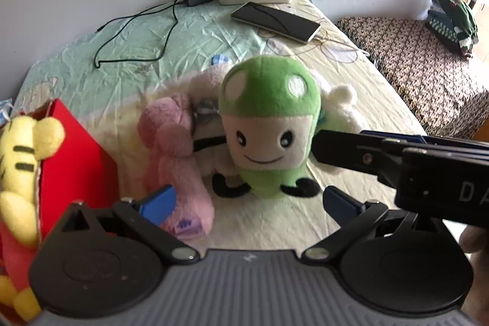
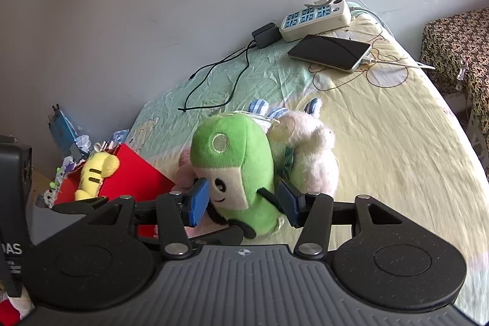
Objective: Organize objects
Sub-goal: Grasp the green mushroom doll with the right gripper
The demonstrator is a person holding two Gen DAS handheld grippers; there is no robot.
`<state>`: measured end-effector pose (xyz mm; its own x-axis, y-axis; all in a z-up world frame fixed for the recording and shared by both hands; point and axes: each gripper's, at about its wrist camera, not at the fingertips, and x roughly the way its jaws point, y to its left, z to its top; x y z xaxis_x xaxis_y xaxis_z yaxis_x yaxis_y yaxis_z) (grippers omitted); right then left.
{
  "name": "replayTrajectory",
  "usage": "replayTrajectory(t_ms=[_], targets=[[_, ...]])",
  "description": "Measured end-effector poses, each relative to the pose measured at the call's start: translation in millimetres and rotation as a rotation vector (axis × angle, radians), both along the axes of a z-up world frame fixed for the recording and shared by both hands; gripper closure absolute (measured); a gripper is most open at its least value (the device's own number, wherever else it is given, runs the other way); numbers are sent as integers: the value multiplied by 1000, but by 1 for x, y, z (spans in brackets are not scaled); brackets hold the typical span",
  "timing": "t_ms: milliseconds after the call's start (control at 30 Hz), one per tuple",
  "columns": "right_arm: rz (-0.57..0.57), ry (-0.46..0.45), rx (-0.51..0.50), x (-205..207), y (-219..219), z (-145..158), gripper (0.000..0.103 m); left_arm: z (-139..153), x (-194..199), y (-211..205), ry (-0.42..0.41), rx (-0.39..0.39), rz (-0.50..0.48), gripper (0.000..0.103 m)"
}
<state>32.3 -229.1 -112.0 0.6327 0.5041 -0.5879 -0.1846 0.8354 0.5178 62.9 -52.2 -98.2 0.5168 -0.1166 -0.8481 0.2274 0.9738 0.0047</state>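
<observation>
Currently: the step in hand looks like a pick-up of the green mushroom plush (image 2: 235, 173), probably bound for the red box (image 2: 137, 173) with the other toys.
Task thing: the green mushroom plush stands upright on the bed (image 2: 397, 142), leaning against a pink plush (image 1: 174, 148) and a cream plush (image 2: 308, 152) bunched behind it.
Right claw (image 2: 244, 203): spread, with the mushroom's lower body between the blue pads (image 2: 200, 200); the left pad lies at its face and the right pad just off its side, but I cannot tell whether either presses, so it does not read as a grip yet.
Left claw (image 1: 249, 200): spread and empty, pads (image 1: 159, 203) wide apart, hovering in front of the mushroom's feet with the pink plush just beyond its left pad.
Right hand pose: tilted moderately downward, coming at the mushroom from its side; in the left view its finger reaches to the toy's flank.
Left hand pose: pitched more steeply down, looking over the toy pile from the front.
Box: red box sits at the bed's left, already holding a yellow striped plush (image 2: 94, 173).
Next move: likely close the right pads squarely on the soft body, then lift clear of the neighbours without dragging them.
Background: phone (image 2: 330, 51), power strip (image 2: 314, 17) and black cable (image 2: 220, 75) lie well apart near the wall.
</observation>
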Motion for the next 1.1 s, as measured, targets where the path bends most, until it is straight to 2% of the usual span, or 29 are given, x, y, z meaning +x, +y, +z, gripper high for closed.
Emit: replayTrajectory(t_ms=[200,367,567,767,1100], targets=[[36,-23,-47,9,10,-4,48,-3,9,3,-34,-52,-47,1],[57,-16,-34,20,14,-10,45,-9,20,2,-56,-75,-80,4],[97,-17,-4,26,19,-14,45,-19,30,0,-44,-99,-122,14],[92,2,48,36,15,-20,44,-31,40,2,-10,-99,-114,21],[91,20,107,39,9,-24,43,-35,44,0,15,-105,-116,28]])
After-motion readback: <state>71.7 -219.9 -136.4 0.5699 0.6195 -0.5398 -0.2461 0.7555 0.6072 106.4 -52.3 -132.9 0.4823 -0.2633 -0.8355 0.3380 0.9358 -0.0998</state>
